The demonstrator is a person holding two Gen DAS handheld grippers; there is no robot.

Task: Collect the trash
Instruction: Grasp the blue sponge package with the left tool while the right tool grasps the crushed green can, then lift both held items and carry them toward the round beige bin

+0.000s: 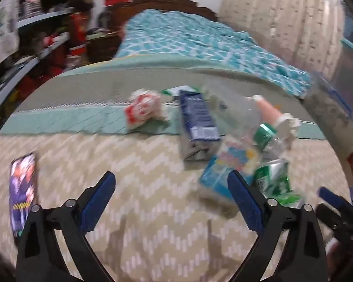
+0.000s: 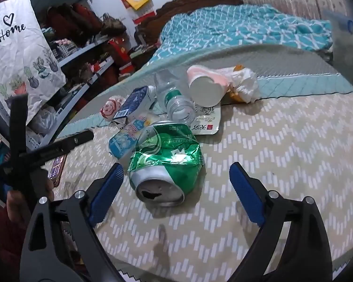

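- Left wrist view first, and it's blurred: the left claw stands released, jaws spread wide with nothing between them, tilted down over the zigzag-patterned bed cover.
- The trash heap lies ahead and to the right of it: a dark blue carton lying lengthwise, a red-and-white wrapper just beside it, a light blue packet near the right finger, and the green can beyond that finger.
- Off on the left edge, well apart from the heap, sits a purple packet. The tip of the other claw peeks in at far right.
- Right wrist view now, much sharper: the right claw is also released and angled down, and the crushed green can lies between its wide jaws, mouth toward the camera, pads not touching it.
- That can looks light and thin-walled, already dented, so it should give under pressure; its metal skin may be slippery. A hold across the crumpled middle looks best to me.
- Behind it: the light blue packet, the dark blue carton, a clear plastic bottle lying open-mouthed, a pink cup on its side, and crumpled white paper.
- The bottle should be light and springy, likely to roll; the paper soft.
- At left, the left claw's black frame hangs in a person's hand.
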